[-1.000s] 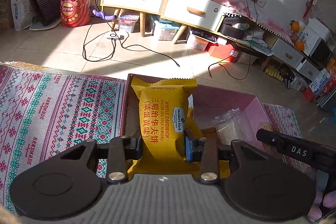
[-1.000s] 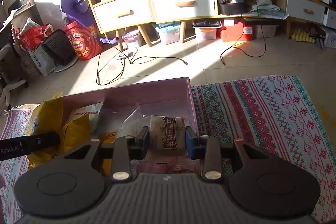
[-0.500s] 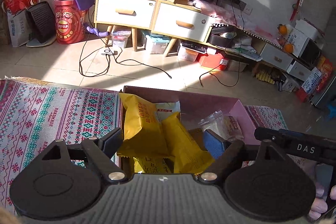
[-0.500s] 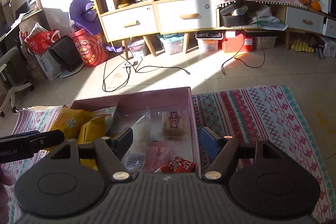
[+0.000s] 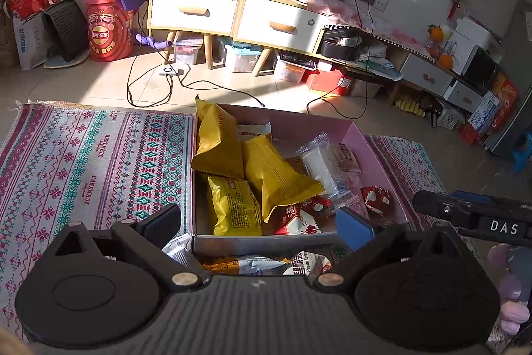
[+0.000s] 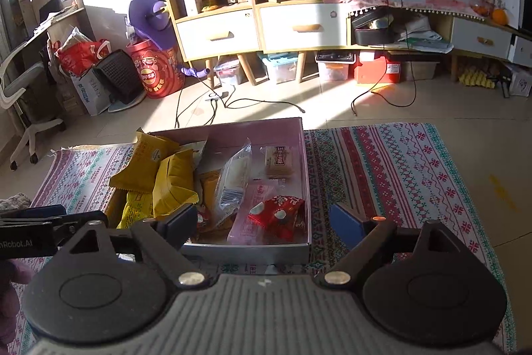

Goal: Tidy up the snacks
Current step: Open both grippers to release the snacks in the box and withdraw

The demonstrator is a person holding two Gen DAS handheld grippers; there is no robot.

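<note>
Left gripper [image 5: 262,225]: fingers now spread wide, empty; yellow wafer packet [image 5: 217,138], clamped one second ago, released and leaning at far left inside pink box [image 5: 375,152]. Right gripper [image 6: 262,223]: fingers likewise wide, empty; beige biscuit packet [image 6: 278,161] dropped at far right of box. Both withdrawn to near edge. More packets [image 5: 252,265] outside box, near wall, on patterned rug [image 5: 83,155]: probable next pick.

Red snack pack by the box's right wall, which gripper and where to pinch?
Take the red snack pack with the right gripper, which is open and nearest. It lies puffed, peaked at the middle, close to the pink box wall. I'd come from above and pinch that raised middle, jaws closing along the wall rather than across it, since the wall side looks tight for a finger.
</note>
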